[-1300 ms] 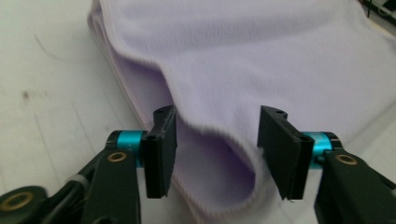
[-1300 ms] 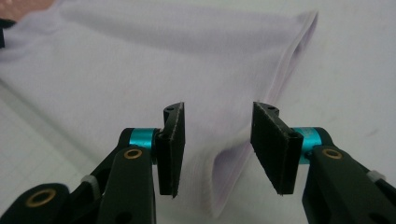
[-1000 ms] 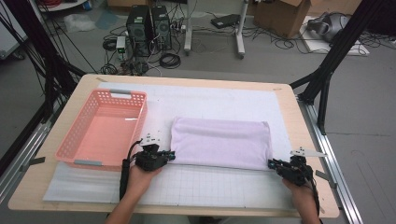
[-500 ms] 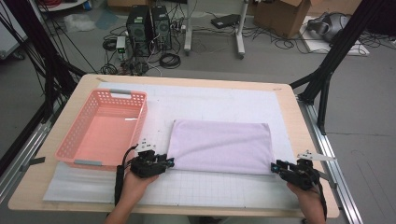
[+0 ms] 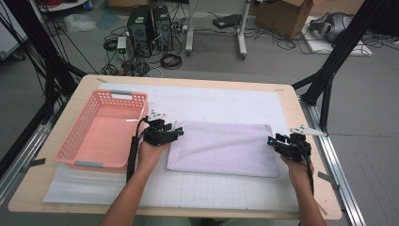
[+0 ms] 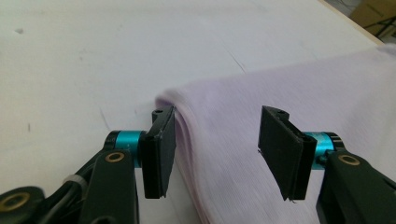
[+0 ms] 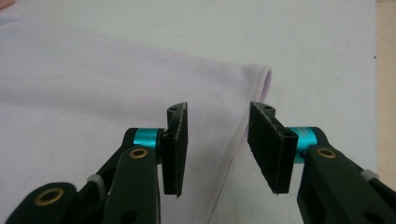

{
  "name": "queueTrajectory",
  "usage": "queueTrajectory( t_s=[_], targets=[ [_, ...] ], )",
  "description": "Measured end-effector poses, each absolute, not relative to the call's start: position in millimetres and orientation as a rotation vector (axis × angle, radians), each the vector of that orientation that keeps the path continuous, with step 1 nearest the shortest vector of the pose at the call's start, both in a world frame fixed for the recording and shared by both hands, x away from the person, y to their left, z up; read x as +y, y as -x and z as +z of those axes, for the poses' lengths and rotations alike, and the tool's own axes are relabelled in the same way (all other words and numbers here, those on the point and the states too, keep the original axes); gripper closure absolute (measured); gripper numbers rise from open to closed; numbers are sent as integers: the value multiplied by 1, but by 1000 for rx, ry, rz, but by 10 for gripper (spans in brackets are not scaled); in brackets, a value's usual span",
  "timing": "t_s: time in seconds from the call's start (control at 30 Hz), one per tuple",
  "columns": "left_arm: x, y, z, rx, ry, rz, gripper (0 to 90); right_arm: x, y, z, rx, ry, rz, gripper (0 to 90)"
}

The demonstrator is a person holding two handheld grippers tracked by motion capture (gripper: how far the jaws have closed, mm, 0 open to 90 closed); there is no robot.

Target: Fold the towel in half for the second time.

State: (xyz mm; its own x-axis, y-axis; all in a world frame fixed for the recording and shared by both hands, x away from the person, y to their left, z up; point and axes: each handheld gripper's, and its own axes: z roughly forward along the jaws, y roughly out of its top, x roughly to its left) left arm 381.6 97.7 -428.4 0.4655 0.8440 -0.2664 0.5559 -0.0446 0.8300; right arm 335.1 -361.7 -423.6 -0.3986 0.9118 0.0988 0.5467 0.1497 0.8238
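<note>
Cloth (image 5: 223, 149) — a folded, pale lilac piece — lies flat on the white mat (image 5: 211, 106), just to the right of the pink basket (image 5: 101, 132) and apart from it. Its near edge now sits straight and its shape is a neater rectangle than a second ago, when the fabric looked plumper and rounder at the top.

At the cloth's left end is the left gripper (image 5: 176, 133). Its jaws have just been opening — in the left gripper view (image 6: 212, 151) they stand apart with the folded left edge of the cloth between them, the pads not pressing on it. A second ago this gripper sat lower, at the cloth's near left corner; it has since moved up along that edge, closer to the basket's right wall.

At the cloth's right end is the right gripper (image 5: 272, 141), likewise released. Its jaws have just been opening, and in the right gripper view (image 7: 217, 144) the cloth's right edge runs through the gap untouched. It too has come away from the near right corner, farther up the side.
</note>
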Motion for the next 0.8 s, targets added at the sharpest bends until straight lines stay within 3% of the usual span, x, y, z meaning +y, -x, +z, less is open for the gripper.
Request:
queueTrajectory(
  t_s=[0.13, 0.17, 0.27, 0.33, 0.37, 0.53, 0.63, 0.8],
  targets=[
    [94, -402, -436, 1266, -1723, 344, 513, -358, -357, -427, 2002, -1445, 1111, 562],
    [93, -404, -438, 1265, -1720, 349, 568, -359, -362, -429, 2001, -1455, 1105, 577],
    [90, -407, -445, 1257, -1742, 374, 783, -359, -371, -440, 2015, -1502, 1065, 699],
    [89, -408, -446, 1253, -1740, 398, 832, -362, -375, -445, 2028, -1526, 1101, 824],
    [90, -408, -446, 1262, -1728, 416, 840, -362, -376, -445, 2014, -1522, 1111, 841],
    [89, -409, -447, 1281, -1699, 479, 847, -360, -377, -445, 1929, -1498, 1110, 843],
    [89, -409, -447, 1315, -1675, 475, 829, -357, -376, -444, 1875, -1519, 1075, 749],
    [94, -405, -440, 1278, -1675, 466, 610, -365, -369, -436, 1881, -1523, 1109, 619]
  ],
)
